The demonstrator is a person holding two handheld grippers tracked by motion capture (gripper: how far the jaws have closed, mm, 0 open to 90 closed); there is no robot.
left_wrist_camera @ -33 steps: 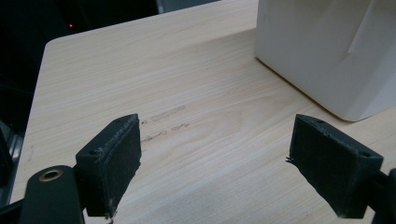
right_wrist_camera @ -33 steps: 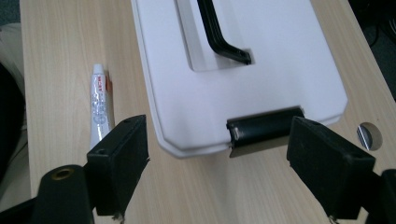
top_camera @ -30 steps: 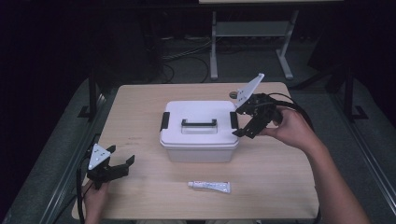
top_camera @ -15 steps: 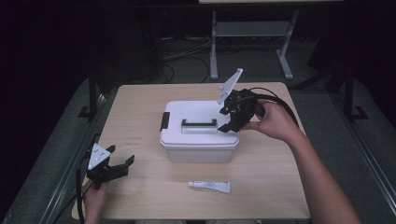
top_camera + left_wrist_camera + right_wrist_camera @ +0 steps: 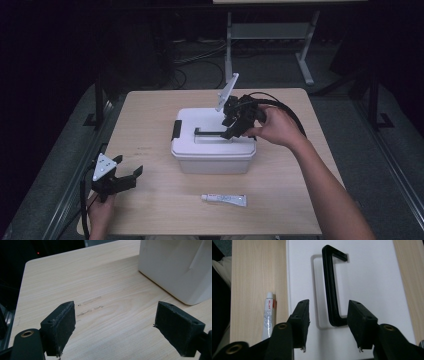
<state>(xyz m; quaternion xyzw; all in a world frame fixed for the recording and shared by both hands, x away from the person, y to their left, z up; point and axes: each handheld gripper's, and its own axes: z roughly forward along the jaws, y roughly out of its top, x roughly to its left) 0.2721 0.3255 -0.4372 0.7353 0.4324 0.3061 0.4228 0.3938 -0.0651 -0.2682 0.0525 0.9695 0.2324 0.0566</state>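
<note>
A white lidded box (image 5: 212,147) stands in the middle of the table, with a black handle (image 5: 212,133) lying flat in its lid. My right gripper (image 5: 231,131) hovers over the lid's right part, open, its jaws straddling the near end of the handle (image 5: 332,293) without touching it. The left gripper (image 5: 131,176) rests low near the table's front left corner, open and holding nothing. From the left gripper (image 5: 116,332) the box's white wall (image 5: 175,267) rises ahead at the right.
A small white tube (image 5: 224,199) lies on the wooden table (image 5: 150,120) in front of the box; the same tube (image 5: 268,315) lies beside the lid's edge. Dark floor, cables and a metal stand (image 5: 270,35) lie beyond the far edge.
My right gripper has travelled left from beside the box's right end to above the lid, ending over the handle. The left gripper has stayed put.
</note>
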